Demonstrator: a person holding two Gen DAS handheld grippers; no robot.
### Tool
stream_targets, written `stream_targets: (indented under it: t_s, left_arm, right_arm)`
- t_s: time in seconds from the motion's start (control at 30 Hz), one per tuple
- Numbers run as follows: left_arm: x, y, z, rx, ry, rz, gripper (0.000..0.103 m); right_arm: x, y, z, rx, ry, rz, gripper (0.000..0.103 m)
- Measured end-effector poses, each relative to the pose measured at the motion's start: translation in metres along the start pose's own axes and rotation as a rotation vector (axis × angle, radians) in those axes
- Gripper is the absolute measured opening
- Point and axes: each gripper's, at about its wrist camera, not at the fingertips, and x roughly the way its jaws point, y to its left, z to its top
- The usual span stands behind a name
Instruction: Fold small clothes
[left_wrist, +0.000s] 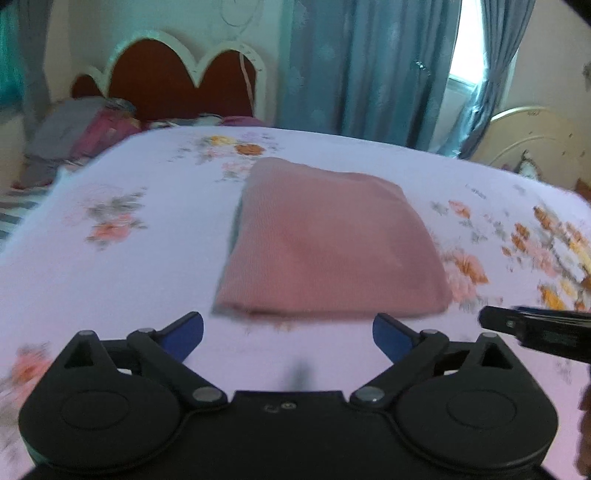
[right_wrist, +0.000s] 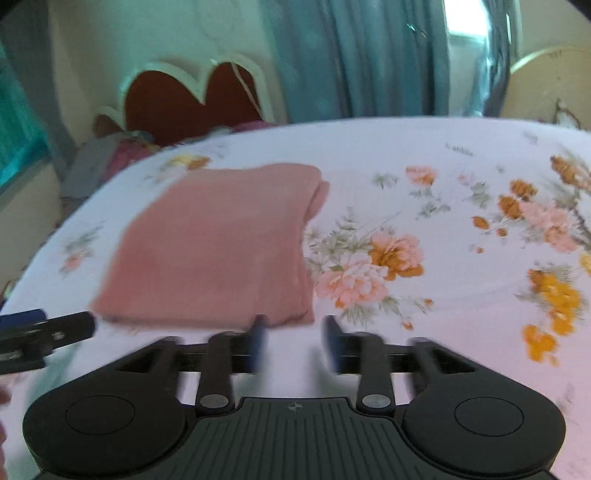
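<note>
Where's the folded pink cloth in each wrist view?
Left wrist: pink cloth sits centre frame on the bedsheet, just beyond the open left gripper.
Right wrist: pink cloth lies left of centre, ahead and left of the right gripper.
Shared landmark: the red scalloped headboard beyond it.

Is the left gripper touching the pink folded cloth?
Apart. In the left wrist view the left gripper is wide open, and a strip of floral bedsheet shows between its fingertips and the near edge of the pink folded cloth.
</note>
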Motion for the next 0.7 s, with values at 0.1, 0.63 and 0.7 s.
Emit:
stream_targets:
  t_s: [0.1,0.63,0.7]
  left_arm:
    - [-0.044,-0.014,-0.016,0.043,-0.028,0.073,0.098]
    - [-0.210,-0.039,-0.065,0.023,-0.147,0.125,0.103]
    - [-0.214,-0.040,-0.069,0.024,-0.171,0.176,0.103]
  right_arm:
    - [-0.056,0.014,-0.018,-0.067,-0.056,0.031,0.096]
    - [-0.229,0.043,-0.072,-0.145,-0.226,0.039,0.096]
    - [-0.234,0.040,-0.075,-0.134,-0.237,0.042,0.096]
